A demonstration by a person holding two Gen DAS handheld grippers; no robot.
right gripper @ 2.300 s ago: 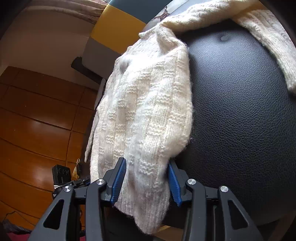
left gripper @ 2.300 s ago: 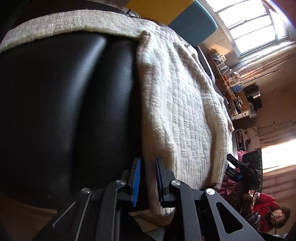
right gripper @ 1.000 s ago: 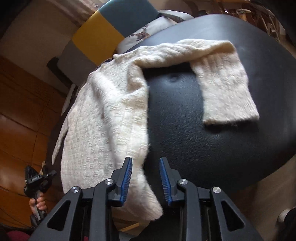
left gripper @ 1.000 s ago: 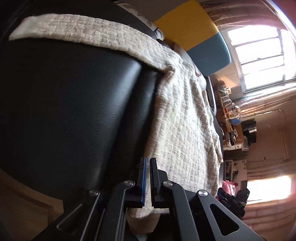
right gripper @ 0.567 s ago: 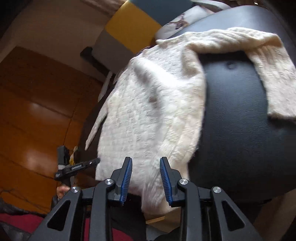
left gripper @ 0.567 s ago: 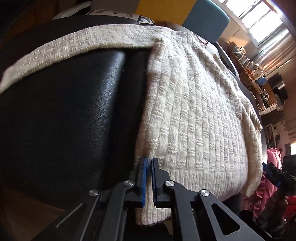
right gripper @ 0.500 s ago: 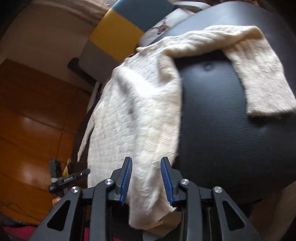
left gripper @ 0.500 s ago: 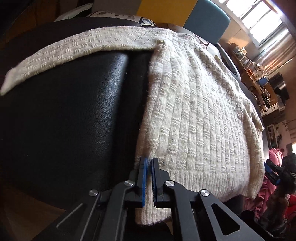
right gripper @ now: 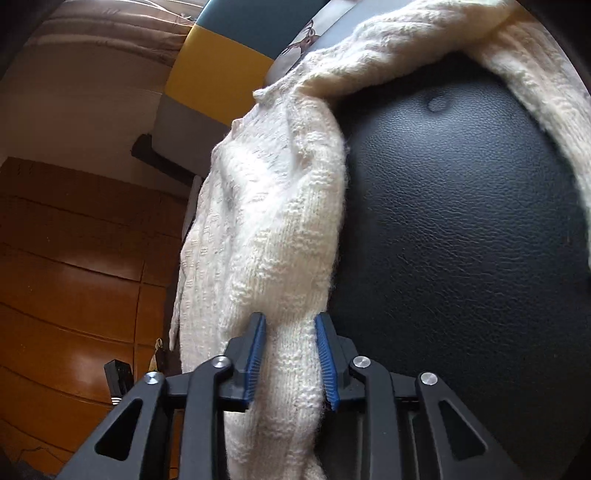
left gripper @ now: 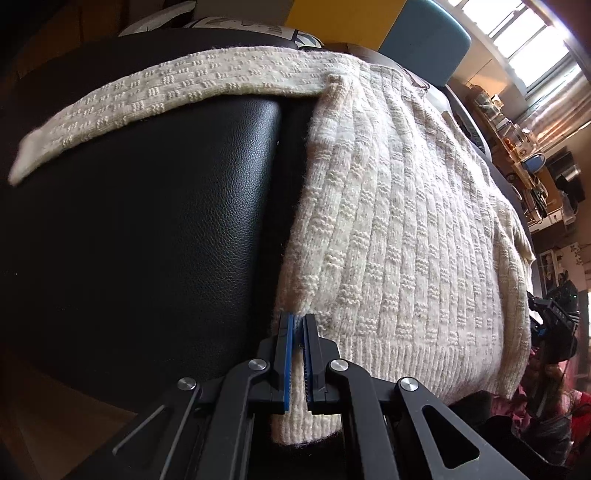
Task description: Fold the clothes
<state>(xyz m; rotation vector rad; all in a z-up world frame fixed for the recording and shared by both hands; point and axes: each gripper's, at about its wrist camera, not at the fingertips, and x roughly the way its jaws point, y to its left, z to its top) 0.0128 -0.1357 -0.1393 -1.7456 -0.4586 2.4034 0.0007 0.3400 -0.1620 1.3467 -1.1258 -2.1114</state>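
Note:
A cream knitted sweater (left gripper: 399, 229) lies spread over a black leather seat (left gripper: 155, 229), with one sleeve (left gripper: 155, 92) stretched out to the left. My left gripper (left gripper: 297, 325) is shut on the hem at the sweater's near left corner, its blue pads almost together. In the right wrist view the same sweater (right gripper: 273, 229) bulges upward along its side edge. My right gripper (right gripper: 290, 325) is shut on a thick bunch of that edge, which fills the gap between its pads. The other sleeve (right gripper: 546, 92) curves over the black seat (right gripper: 461, 258) at the upper right.
Yellow and teal cushions (right gripper: 218, 70) stand behind the seat. Orange wooden panelling (right gripper: 74, 277) fills the left of the right wrist view. A bright window (left gripper: 517, 33) and a cluttered desk (left gripper: 517, 147) lie to the right, and a person in red (left gripper: 554, 417) is at the lower right.
My left gripper went from open to shut on the hem corner. My right gripper moved back in, and the sweater's side edge now sits pinched between its pads.

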